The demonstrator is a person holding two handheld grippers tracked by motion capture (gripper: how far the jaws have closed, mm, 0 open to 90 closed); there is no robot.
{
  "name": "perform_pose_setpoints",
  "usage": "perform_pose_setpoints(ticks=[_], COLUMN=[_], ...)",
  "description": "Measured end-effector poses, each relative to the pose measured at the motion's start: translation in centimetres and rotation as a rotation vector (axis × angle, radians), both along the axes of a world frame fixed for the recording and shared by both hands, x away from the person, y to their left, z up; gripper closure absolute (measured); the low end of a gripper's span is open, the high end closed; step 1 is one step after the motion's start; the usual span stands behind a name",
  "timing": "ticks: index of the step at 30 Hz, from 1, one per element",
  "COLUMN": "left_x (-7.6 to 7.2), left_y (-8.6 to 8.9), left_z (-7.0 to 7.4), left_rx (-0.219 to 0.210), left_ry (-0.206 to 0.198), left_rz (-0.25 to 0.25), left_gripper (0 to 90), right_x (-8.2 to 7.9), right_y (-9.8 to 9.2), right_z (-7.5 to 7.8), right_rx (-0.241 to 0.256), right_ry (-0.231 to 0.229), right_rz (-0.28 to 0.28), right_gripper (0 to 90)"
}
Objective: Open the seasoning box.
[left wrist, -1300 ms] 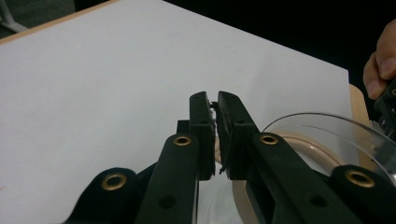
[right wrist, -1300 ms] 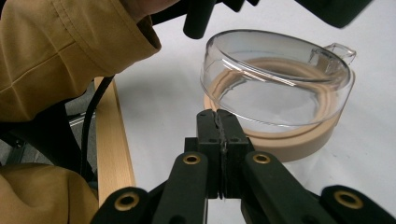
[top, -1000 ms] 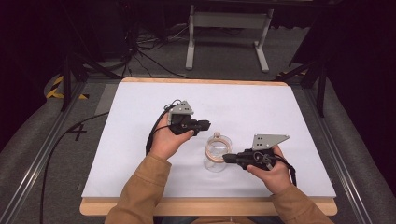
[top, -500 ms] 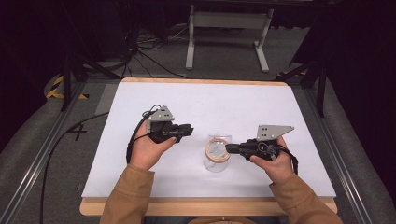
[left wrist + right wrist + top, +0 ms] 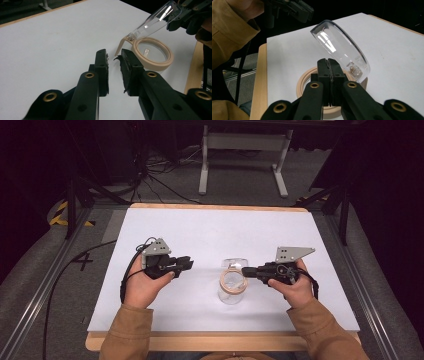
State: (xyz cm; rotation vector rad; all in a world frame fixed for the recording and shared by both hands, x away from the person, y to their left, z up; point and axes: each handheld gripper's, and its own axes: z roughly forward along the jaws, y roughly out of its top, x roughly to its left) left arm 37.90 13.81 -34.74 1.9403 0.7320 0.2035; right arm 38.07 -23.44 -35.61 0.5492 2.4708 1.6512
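Near the middle of the table (image 5: 150,320), the jar (image 5: 231,290) stood with its tan rim (image 5: 305,86) up and its clear lid (image 5: 339,47) tipped open on a hinge. My right gripper (image 5: 246,270) was clenched on the near edge of that lid, jaws pressed together with almost no gap showing, and held it at a steep tilt. My left gripper (image 5: 188,264) hung just beside the jar, released, jaws a little apart and empty, pointing at the tan tab (image 5: 120,46) by the hinge.

I judged the hold was thin: so little plastic lay between my jaws that the lid could have slipped out and snapped shut. Nothing steadied the jar either, so any pull upward or sideways might have dragged or toppled it. The hinge could also have strained if I forced the lid further back.
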Motion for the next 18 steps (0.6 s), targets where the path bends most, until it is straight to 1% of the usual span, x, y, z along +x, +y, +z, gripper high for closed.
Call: perform_pose_setpoints(ticks=[1, 3, 5, 7, 8, 10, 11, 18], left_x=[-0.1, -0.3, -0.5, -0.5, -0.6, -0.6, -0.6, -0.6], left_y=[0.2, 0.6, 0.8, 1.1, 1.2, 1.4, 1.4, 1.3], left_z=[-0.1, -0.1, -0.2, -0.2, -0.2, -0.2, -0.2, -0.3], left_rx=[-0.012, -0.006, -0.012, -0.006, -0.01, -0.005, -0.004, -0.009], left_ry=[0.001, 0.012, 0.018, 0.016, 0.018, 0.028, 0.023, 0.029], left_rz=[0.007, 0.018, 0.028, 0.03, 0.032, 0.032, 0.032, 0.027], left_gripper=[75.0, 74.2, 73.8, 73.1, 73.0, 73.0, 72.9, 72.6], right_x=[0.1, 0.5, 0.8, 1.1, 1.3, 1.6, 1.7, 2.0], right_y=[0.0, -0.1, -0.2, -0.3, -0.4, -0.6, -0.8, -1.2], right_z=[0.0, 0.0, 0.0, -0.1, -0.2, -0.3, -0.4, -0.5], right_rx=[0.0, 0.001, -0.006, -0.015, -0.014, -0.018, -0.02, -0.007], right_ry=[0.0, 0.003, -0.003, -0.004, -0.005, -0.001, 0.003, 0.01], right_rz=[-0.002, -0.007, -0.014, -0.027, -0.031, -0.043, -0.052, -0.061], right_gripper=[90.0, 90.0, 90.0, 90.0, 90.0, 90.0, 90.0, 90.0])
